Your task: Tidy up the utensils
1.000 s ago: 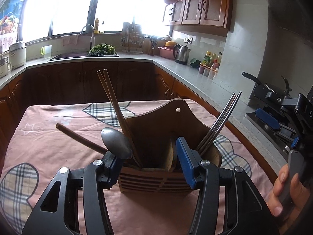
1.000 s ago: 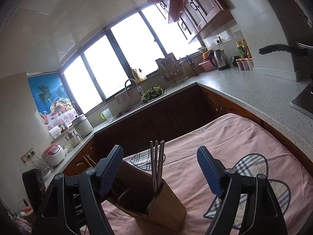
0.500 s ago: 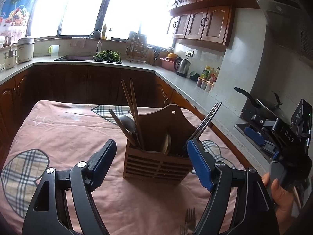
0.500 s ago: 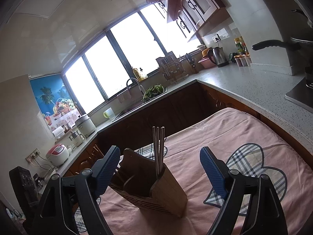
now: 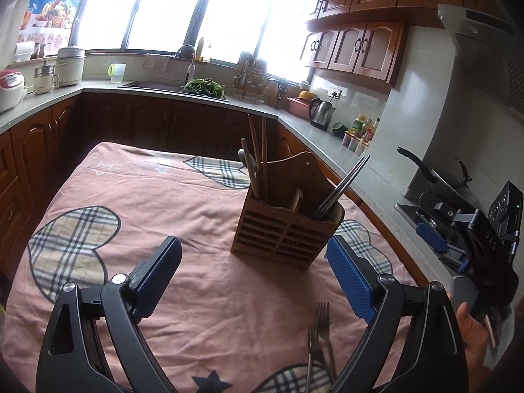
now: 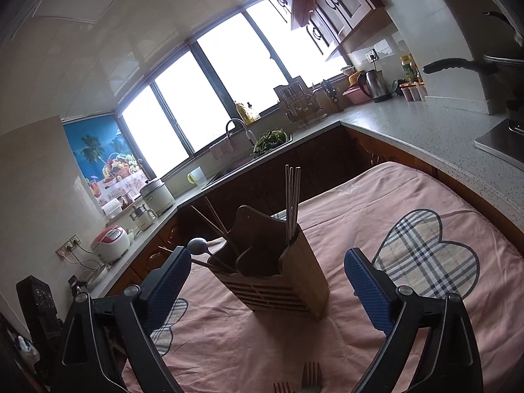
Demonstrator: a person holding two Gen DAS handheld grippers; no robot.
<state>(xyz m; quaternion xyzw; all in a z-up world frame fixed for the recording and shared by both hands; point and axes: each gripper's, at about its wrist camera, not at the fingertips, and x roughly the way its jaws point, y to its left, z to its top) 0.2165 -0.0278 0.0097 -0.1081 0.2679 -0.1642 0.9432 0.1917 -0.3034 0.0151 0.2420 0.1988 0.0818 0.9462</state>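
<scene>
A wooden utensil holder (image 5: 286,232) stands on the pink tablecloth (image 5: 147,196); it also shows in the right wrist view (image 6: 278,278). It holds wooden chopsticks (image 5: 258,150), a wooden-handled spoon (image 5: 247,163) and metal chopsticks (image 5: 344,183). Two forks (image 5: 317,340) lie on the cloth near me; their tines show in the right wrist view (image 6: 309,376). My left gripper (image 5: 252,275) is open and empty, short of the holder. My right gripper (image 6: 267,278) is open and empty, with the holder between its jaws in view; it also appears at the right edge of the left wrist view (image 5: 471,242).
The table sits in a kitchen. A grey counter (image 5: 327,137) runs close along its right side, with a kettle (image 5: 322,113), bottles and a stove with a pan (image 5: 435,173). Dark cabinets (image 5: 131,121) and a sink stand behind the table.
My left gripper let go of the spoon into the holder, opened and pulled back and up. The forks came into view. My right gripper tilted down toward the holder.
</scene>
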